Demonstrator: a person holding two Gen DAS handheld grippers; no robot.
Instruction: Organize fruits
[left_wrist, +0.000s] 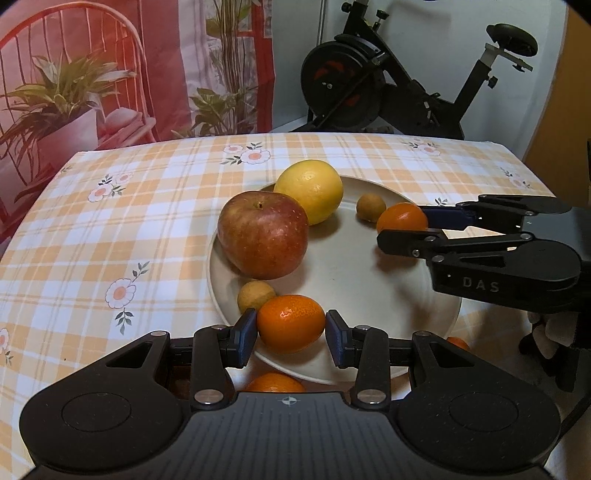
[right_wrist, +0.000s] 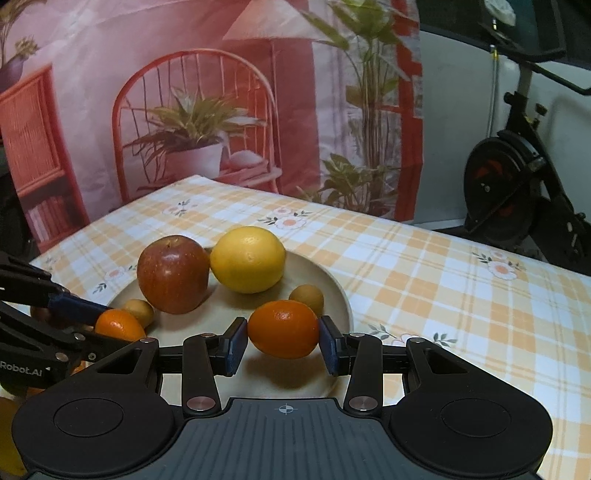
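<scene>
Left gripper (left_wrist: 291, 334): closest to its own camera, blue pads pinching a small orange citrus (left_wrist: 290, 322) across its width, over the near rim of the plate (left_wrist: 343, 280)
Right gripper (right_wrist: 282, 341): likewise clamped on a second orange citrus (right_wrist: 283, 328), carried above the plate's right part with its shadow on the plate below
Plate load: red apple (left_wrist: 263, 235) touching a yellow lemon (left_wrist: 309, 190) behind it, plus two small tan fruits, one (left_wrist: 255, 295) by the apple and one (left_wrist: 370, 208) near the far rim
Step in hand: by my reading, both citruses are being brought in to be set down on the plate
Doing it well: lower each fruit to bare plate before spreading the pads, since round fruit dropped from height will likely roll; keep the left one inside the rim, clear of the tan fruit just beside it
Spacing: stagger the two releases so the grippers do not crowd each other
Stray fruit: another orange piece (left_wrist: 275, 383) shows on the cloth below the left gripper, off the plate
Surface: table under an orange-and-white check tablecloth (left_wrist: 147, 206) with flower prints
Room: printed backdrop (right_wrist: 184, 110) of a red chair and potted plants; exercise bike (left_wrist: 399, 85) behind the table
</scene>
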